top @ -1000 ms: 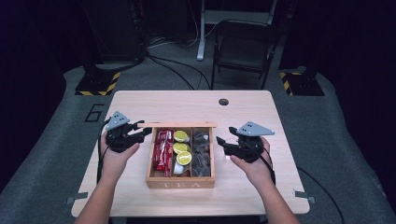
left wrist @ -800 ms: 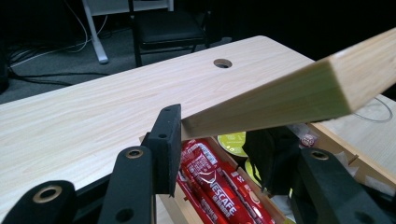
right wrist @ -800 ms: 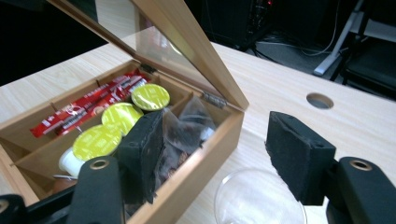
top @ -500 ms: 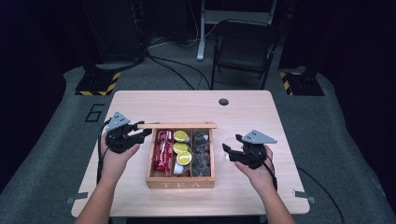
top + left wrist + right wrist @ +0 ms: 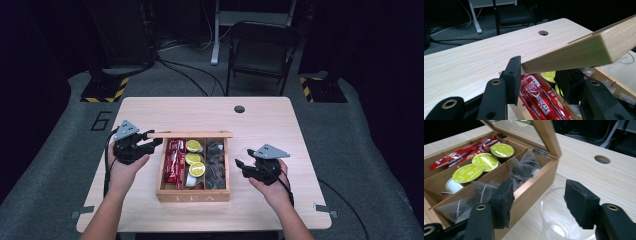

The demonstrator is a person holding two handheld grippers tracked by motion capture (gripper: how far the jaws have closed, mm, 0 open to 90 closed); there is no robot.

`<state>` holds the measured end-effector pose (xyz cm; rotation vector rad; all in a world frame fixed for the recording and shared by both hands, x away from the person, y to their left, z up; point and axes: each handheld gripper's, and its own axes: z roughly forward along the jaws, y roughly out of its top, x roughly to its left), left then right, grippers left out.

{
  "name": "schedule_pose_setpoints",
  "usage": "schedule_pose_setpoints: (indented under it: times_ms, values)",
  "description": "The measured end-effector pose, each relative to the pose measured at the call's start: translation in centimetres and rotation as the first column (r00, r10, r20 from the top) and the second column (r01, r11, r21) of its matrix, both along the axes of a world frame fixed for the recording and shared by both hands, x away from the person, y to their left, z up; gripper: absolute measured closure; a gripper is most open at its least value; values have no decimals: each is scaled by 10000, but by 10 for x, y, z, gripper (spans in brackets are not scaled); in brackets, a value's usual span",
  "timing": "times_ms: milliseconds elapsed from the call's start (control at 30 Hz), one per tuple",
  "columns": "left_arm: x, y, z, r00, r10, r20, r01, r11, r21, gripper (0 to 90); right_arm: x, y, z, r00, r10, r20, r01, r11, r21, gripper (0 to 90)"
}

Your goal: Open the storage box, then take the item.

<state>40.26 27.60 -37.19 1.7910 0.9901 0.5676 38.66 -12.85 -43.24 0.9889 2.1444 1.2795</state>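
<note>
Your right gripper (image 5: pixel 537 202) is open wide, with nothing held. Right below and between its fingers sits a clear glass cup (image 5: pixel 559 220). The cup's bottom is cut off in the right gripper view, and in the high view you can hardly see the cup at all, because your right hand (image 5: pixel 270 182) and gripper cover it. Just past the left finger (image 5: pixel 502 203) is the side of the wooden tea box (image 5: pixel 536 182). Behind that finger lie see-through tea bags (image 5: pixel 524 168), then yellow-green pods (image 5: pixel 477 166), then red stick packs (image 5: pixel 461 153) farthest off.

Your left gripper (image 5: pixel 541 82) has the edge of the box lid (image 5: pixel 579 50) between its fingers. One finger (image 5: pixel 512 77) touches the lid's end. The other finger is partly hidden under the lid, so it's hard to tell how tightly you hold it. From above, the lid (image 5: pixel 190 134) looks like a thin strip along the far side of the box. The table (image 5: pixel 200 112) has a small round hole (image 5: pixel 239 108) farther back.
</note>
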Motion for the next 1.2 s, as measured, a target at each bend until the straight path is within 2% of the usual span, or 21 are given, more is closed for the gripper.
schedule_pose_setpoints:
  times_ms: [133,200,233,367,467,633,900,967,1067,1200]
  values:
    - [0,0,0,10000,-4,-2,4,10000,-7,564,0,6,-3,9997,195,-130,-197,9997,-155,470]
    - [0,0,0,10000,21,16,-21,10000,-20,564,-2,12,-6,9977,545,-406,-539,9984,152,528]
    - [0,0,0,10000,21,16,-21,10000,-20,564,-2,12,-6,9977,545,-406,-539,9984,152,528]
    - [0,0,0,10000,7,14,-7,10000,-25,564,-4,27,-9,9948,918,-445,-925,9956,-140,593]
    - [0,0,0,10000,-6,-11,6,10000,-26,563,-4,30,-9,9938,1035,-407,-1048,9941,-294,593]
    - [0,0,0,10000,4,-29,-4,10000,-21,564,-3,34,-12,9921,1071,-652,-1081,9941,-114,581]
    - [-1,0,0,10000,7,-62,-7,10000,-3,564,-2,49,-12,9877,1470,-537,-1474,9891,-46,580]
    - [-1,0,0,10000,8,-68,-8,10000,-1,564,-2,52,-13,9860,1538,-647,-1538,9881,59,580]
    - [-1,0,0,10000,7,-80,-7,10000,-1,564,-2,56,-13,9848,1622,-617,-1624,9867,11,581]
    - [-1,0,0,10000,5,-84,-5,10000,-17,564,-1,61,-15,9815,1745,-789,-1751,9846,-12,581]
